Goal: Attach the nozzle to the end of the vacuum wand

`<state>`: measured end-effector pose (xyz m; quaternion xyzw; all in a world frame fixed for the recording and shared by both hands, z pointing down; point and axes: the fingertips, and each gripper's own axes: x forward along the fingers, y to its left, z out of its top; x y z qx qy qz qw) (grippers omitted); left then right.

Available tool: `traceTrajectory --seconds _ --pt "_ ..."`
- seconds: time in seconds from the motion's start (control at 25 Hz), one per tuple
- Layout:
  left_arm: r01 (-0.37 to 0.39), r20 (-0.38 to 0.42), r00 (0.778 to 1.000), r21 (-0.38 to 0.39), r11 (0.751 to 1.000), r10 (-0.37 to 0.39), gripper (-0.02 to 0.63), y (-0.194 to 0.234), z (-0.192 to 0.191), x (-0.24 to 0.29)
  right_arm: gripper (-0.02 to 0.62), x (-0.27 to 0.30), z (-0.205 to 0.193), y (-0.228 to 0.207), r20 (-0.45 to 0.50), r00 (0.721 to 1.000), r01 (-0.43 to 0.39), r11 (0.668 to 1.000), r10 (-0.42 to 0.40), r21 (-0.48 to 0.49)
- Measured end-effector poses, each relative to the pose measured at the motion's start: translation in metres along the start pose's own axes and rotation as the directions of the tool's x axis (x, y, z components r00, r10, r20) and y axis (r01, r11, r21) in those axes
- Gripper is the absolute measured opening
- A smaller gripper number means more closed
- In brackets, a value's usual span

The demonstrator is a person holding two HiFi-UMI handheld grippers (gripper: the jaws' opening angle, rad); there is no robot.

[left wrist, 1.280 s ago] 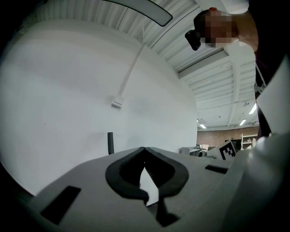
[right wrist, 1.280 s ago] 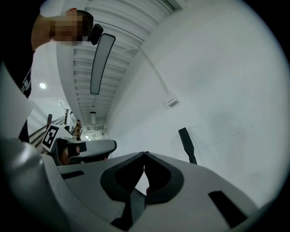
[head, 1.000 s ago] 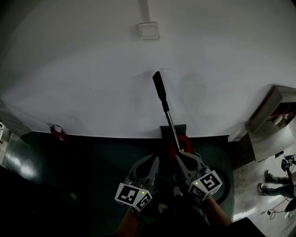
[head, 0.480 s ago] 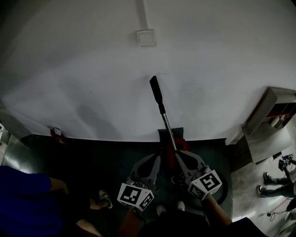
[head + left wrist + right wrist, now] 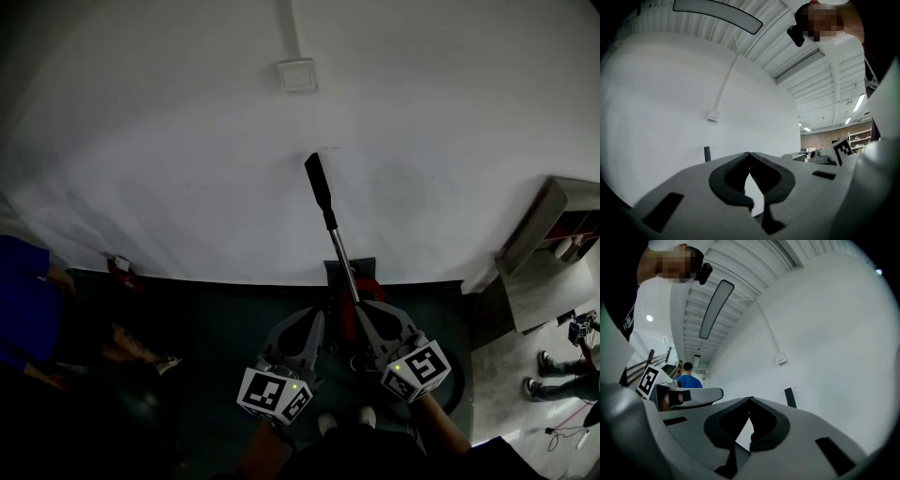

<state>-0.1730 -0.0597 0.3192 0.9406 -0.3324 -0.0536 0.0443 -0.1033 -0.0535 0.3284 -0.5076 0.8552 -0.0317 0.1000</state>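
The vacuum stands upright by the white wall, its metal wand [image 5: 342, 261] rising from a red body [image 5: 364, 289]. A black nozzle [image 5: 320, 186] sits on the wand's top end. My left gripper [image 5: 315, 321] is shut and empty, just left of the wand's base. My right gripper [image 5: 362, 315] is also shut and empty, close beside the red body. In the left gripper view the jaws [image 5: 749, 153] meet, with the nozzle [image 5: 707, 153] beyond at the left. The right gripper view shows closed jaws [image 5: 750, 399] and the nozzle [image 5: 790, 397] just to their right.
A white switch box [image 5: 297, 75] with a conduit is fixed high on the wall. A person in blue [image 5: 26, 300] stands on the dark floor at the left. A grey cabinet [image 5: 548, 253] stands at the right, with feet [image 5: 548, 370] beside it.
A person in blue has come into the head view at lower left and moved up along the left edge. Both grippers stay shut and empty near the wand's base.
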Motion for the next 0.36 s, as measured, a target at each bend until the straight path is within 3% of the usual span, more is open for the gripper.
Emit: traceTrajectory --seconds 0.36 --pt "-0.002 -0.004 1.0 -0.011 1.0 0.002 0.003 0.0024 -0.0051 0.0073 0.017 0.0015 -0.002 -0.0099 -0.004 1.0 0.007 1.0 -0.007 -0.007"
